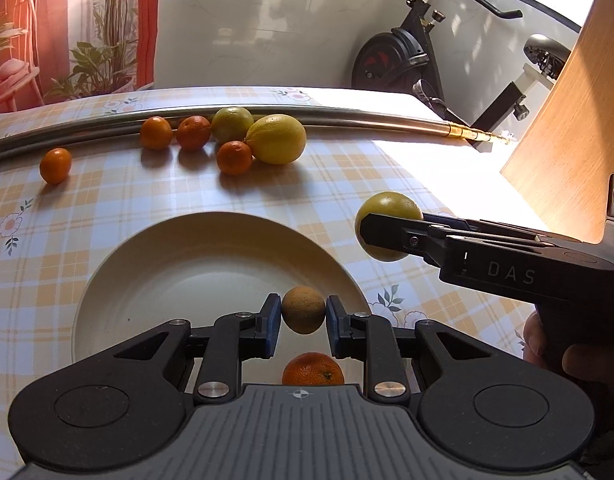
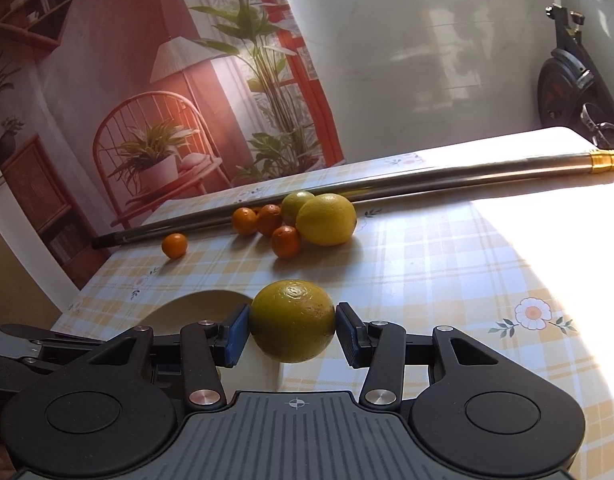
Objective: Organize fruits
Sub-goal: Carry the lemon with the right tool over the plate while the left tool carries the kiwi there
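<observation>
From my left wrist, my left gripper (image 1: 303,322) pinches a small dull brownish fruit (image 1: 303,309) between its blue pads, lifted over the cream plate (image 1: 155,280). A tangerine (image 1: 313,369) lies on the plate just below it. My right gripper (image 1: 381,236) reaches in from the right, its black body marked "DAS", clamped on a yellow-green citrus (image 1: 388,206) above the checked tablecloth (image 1: 107,208), beside the plate's rim. Farther back, a big lemon (image 1: 275,139), a green fruit (image 1: 231,123) and four tangerines lie near a metal pole (image 1: 367,116).

From my right wrist, my right gripper (image 2: 293,330) holds the yellow-green citrus (image 2: 293,320) tight between both pads. The plate (image 2: 203,306) shows partly at lower left. The lemon (image 2: 326,219) and its cluster sit beyond, against the pole (image 2: 467,170). No other writing is readable.
</observation>
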A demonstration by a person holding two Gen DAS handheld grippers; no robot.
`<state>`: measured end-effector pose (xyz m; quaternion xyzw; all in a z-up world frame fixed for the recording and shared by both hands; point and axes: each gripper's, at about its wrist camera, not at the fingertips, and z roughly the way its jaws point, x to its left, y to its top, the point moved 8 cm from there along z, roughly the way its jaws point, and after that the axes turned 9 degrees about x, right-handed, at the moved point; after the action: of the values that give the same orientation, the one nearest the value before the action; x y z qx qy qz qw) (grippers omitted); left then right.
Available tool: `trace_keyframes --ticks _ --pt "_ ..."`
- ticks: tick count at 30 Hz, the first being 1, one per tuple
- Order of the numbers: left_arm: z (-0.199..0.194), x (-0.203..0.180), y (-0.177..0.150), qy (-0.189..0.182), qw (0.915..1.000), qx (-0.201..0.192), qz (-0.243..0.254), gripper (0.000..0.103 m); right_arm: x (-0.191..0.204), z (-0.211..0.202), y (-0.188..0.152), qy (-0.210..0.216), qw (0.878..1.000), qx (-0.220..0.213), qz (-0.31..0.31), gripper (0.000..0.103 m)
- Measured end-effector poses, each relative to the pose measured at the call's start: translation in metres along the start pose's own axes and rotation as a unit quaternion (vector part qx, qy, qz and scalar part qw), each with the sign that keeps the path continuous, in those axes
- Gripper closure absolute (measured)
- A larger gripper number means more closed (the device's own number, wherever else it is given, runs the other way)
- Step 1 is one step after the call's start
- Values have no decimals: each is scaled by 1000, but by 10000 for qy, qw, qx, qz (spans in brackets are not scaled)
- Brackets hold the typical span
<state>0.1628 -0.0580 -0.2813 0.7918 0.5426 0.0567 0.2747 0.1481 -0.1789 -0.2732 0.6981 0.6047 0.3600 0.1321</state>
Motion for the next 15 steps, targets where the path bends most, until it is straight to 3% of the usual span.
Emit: trace_keyframes --ticks 15 --pt "25 -24 -9 -565 9966 454 398 77 0 7 -4 6 9999 114 68 60"
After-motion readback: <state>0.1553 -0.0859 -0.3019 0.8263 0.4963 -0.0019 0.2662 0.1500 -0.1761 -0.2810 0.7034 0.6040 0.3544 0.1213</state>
